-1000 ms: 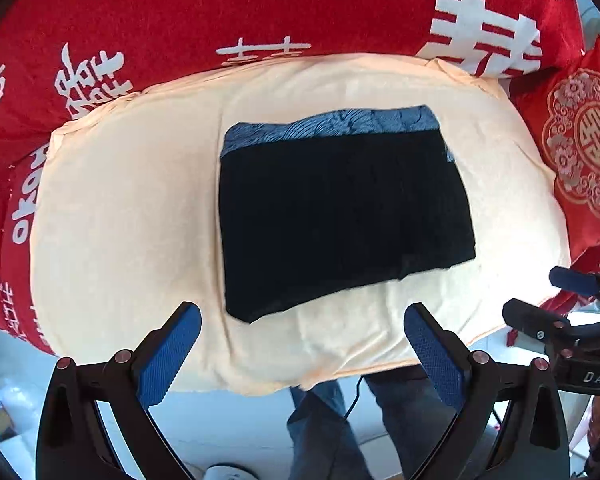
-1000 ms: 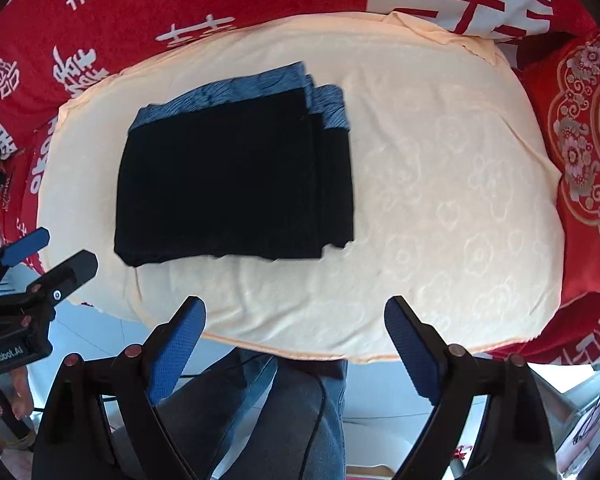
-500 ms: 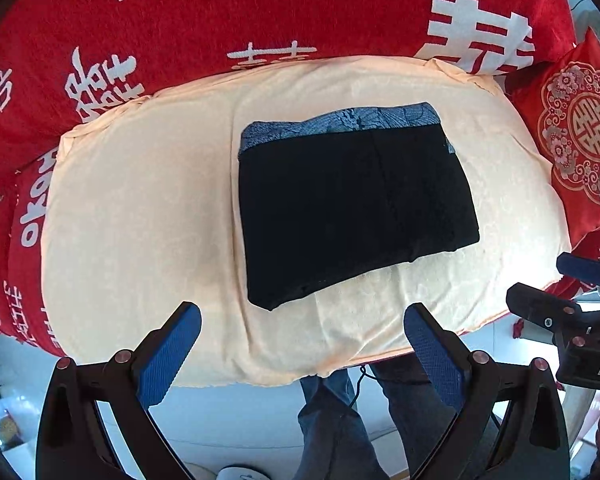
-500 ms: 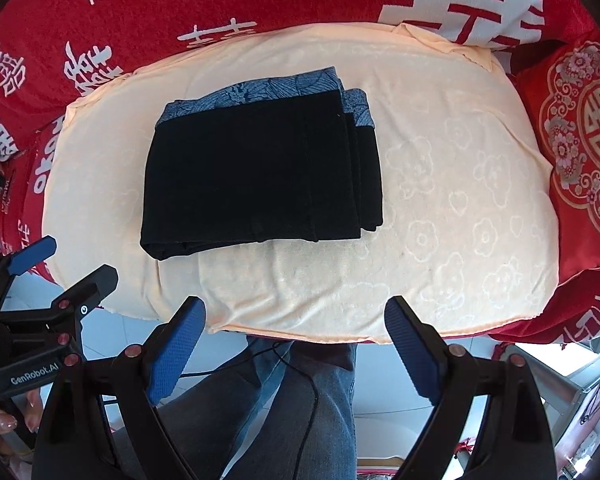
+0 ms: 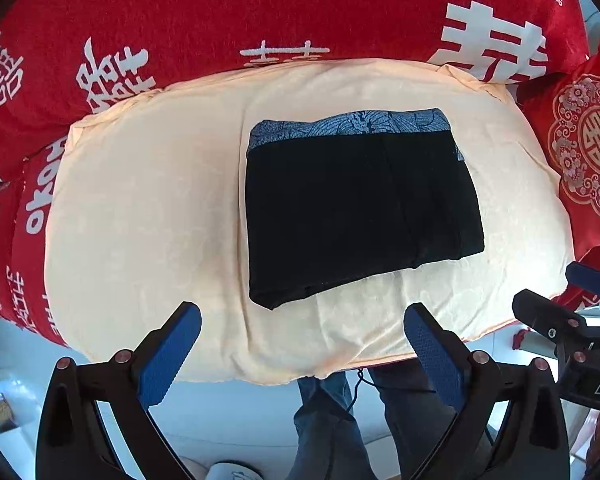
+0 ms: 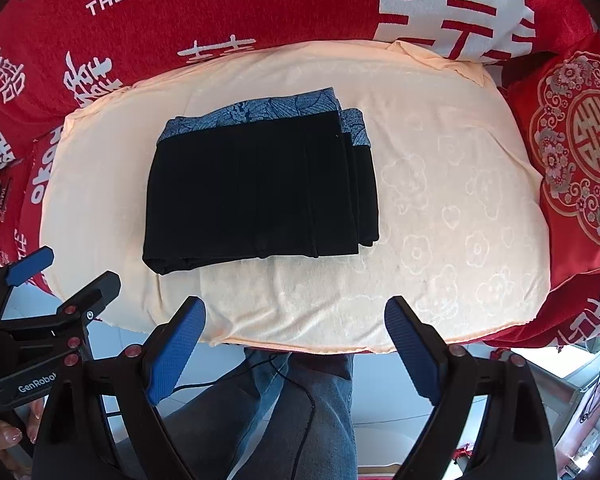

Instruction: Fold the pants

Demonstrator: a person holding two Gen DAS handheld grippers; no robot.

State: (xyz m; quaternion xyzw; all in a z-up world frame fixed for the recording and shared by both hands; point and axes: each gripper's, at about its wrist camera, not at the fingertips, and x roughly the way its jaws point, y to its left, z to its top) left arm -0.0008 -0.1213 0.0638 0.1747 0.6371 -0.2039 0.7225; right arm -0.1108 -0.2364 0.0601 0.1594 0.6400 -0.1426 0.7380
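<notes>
Peach cloth (image 5: 148, 208) carries pants (image 5: 356, 208) folded square, job looks done; left hand-held gripper (image 5: 300, 356) and right hand-held gripper (image 6: 296, 352) released, empty.

Pants (image 5: 356, 216): matt black cloth, folded in layers – I see a blue-grey printed band along the far edge.
Towel (image 6: 440, 208): pale peach cloth, soft and matt, with a faint raised pattern of flowers and hearts; its near hem looks slightly frayed.
Red cover (image 5: 340, 12): plush-looking red cloth, white characters and letters printed on it.
Cushion (image 6: 580, 148): red cloth with a gold-toned ornamental pattern that has a slight sheen.
Left gripper (image 5: 300, 354): black plastic-looking arms, matt – my fingers carry blue pads with a fine grid texture, and small metal screws shine.
Right gripper (image 6: 296, 344): same black arms, same textured blue pads.
</notes>
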